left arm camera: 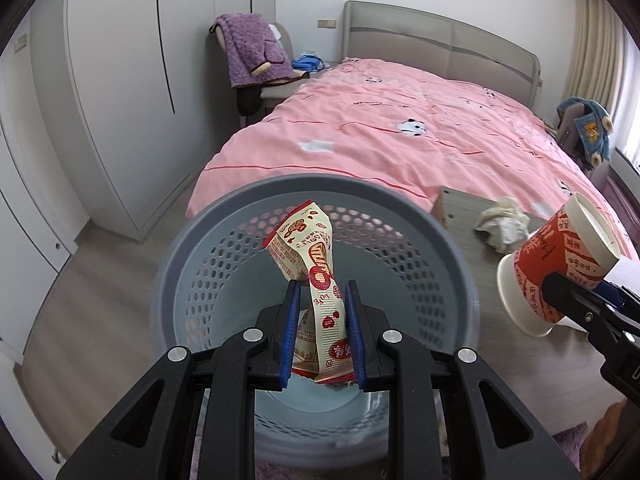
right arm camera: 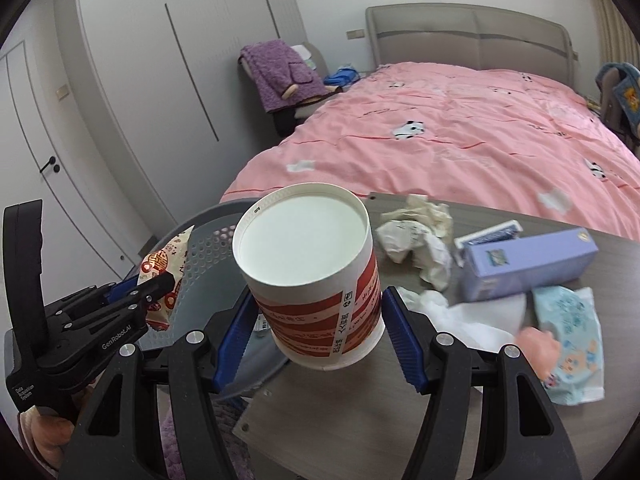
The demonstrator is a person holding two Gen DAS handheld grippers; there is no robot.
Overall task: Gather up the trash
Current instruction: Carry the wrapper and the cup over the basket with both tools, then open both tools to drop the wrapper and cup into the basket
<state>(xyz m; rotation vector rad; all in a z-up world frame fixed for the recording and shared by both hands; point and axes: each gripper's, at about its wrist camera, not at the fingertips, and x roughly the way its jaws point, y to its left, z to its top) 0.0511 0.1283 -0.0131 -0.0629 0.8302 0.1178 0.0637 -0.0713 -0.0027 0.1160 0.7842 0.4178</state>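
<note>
Grey perforated basket (left arm camera: 192,280) looks bare inside; left gripper (left arm camera: 320,292) pinches crumpled red-cream wrapper (left arm camera: 308,240) tight over its mouth; right gripper (right arm camera: 316,300) clamps red-white paper cup (right arm camera: 316,276), tilted, betw. basket & grey table (right arm camera: 520,420) w/ tissues (right arm camera: 416,240), purple box (right arm camera: 528,260); pink bed (left arm camera: 400,132) behind

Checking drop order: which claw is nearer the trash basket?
Left. The left claw holds the snack wrapper right over the basket; the right claw, gripping the paper cup, sits beside it over the table.
</note>
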